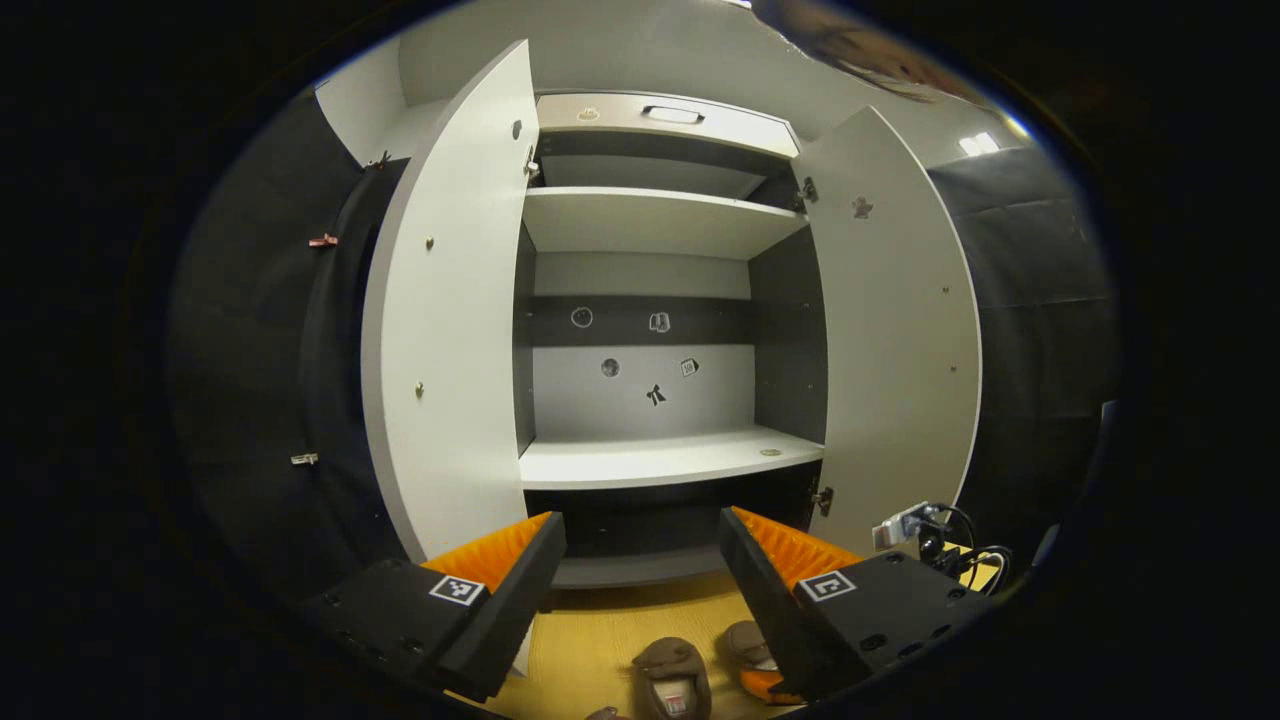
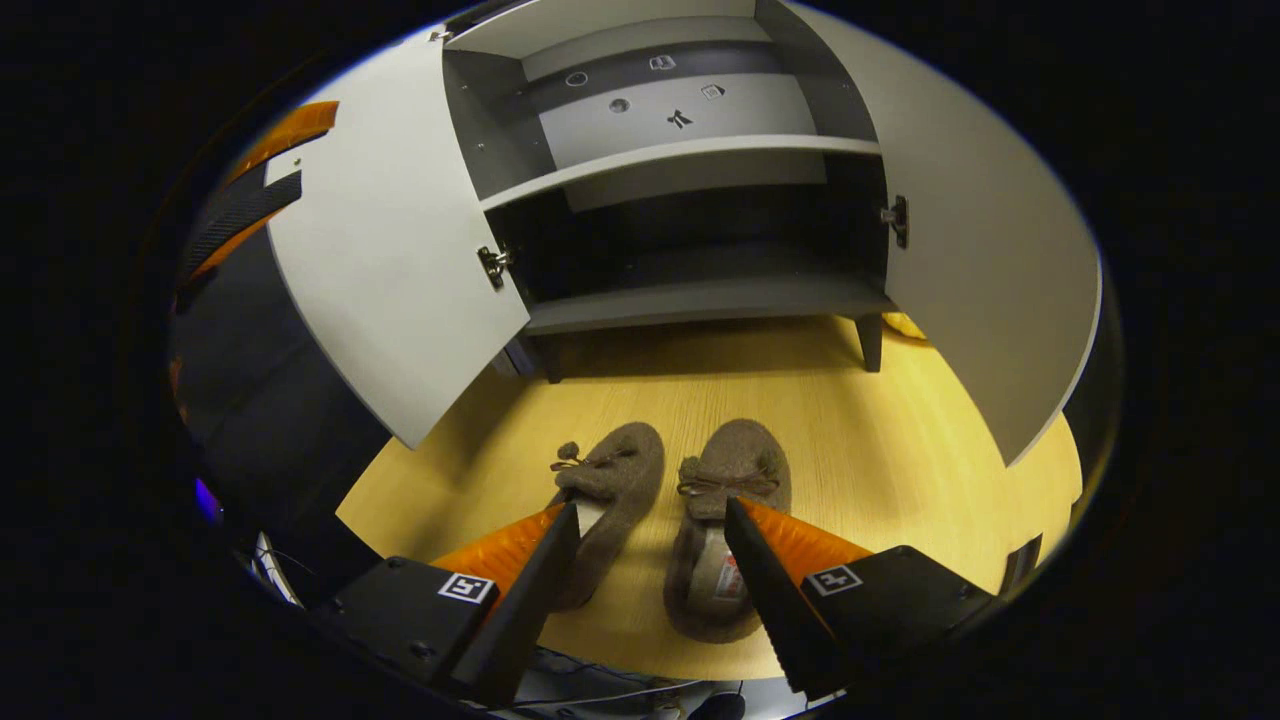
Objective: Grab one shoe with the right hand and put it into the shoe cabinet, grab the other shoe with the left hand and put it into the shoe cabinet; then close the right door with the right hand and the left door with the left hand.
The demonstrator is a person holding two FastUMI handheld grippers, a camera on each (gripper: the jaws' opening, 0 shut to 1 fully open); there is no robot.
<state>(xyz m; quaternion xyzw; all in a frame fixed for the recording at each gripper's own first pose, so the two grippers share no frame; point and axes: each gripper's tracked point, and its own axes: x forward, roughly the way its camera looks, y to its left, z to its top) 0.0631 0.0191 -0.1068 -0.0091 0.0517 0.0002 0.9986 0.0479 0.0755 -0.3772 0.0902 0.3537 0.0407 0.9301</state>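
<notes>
Two brown fuzzy slippers lie side by side on the yellow wood floor, toes toward the cabinet: the left shoe (image 2: 612, 478) and the right shoe (image 2: 728, 520). My right gripper (image 2: 650, 515) hangs open just above them, its fingers straddling the gap between the pair and overlapping both. The white shoe cabinet (image 2: 700, 295) stands open, with its left door (image 2: 390, 250) and right door (image 2: 990, 260) swung wide. My left gripper (image 1: 640, 520) is open and holds nothing, facing the cabinet's middle shelf (image 1: 665, 458). Both shoes (image 1: 672, 678) peek out low between its fingers.
The cabinet's shelves (image 1: 650, 215) are bare, and small stickers dot its back panel (image 1: 640, 375). A grey device with black cables (image 1: 925, 535) sits low at the right beside the right door (image 1: 900, 340). An orange and black gripper part (image 2: 270, 170) shows behind the left door.
</notes>
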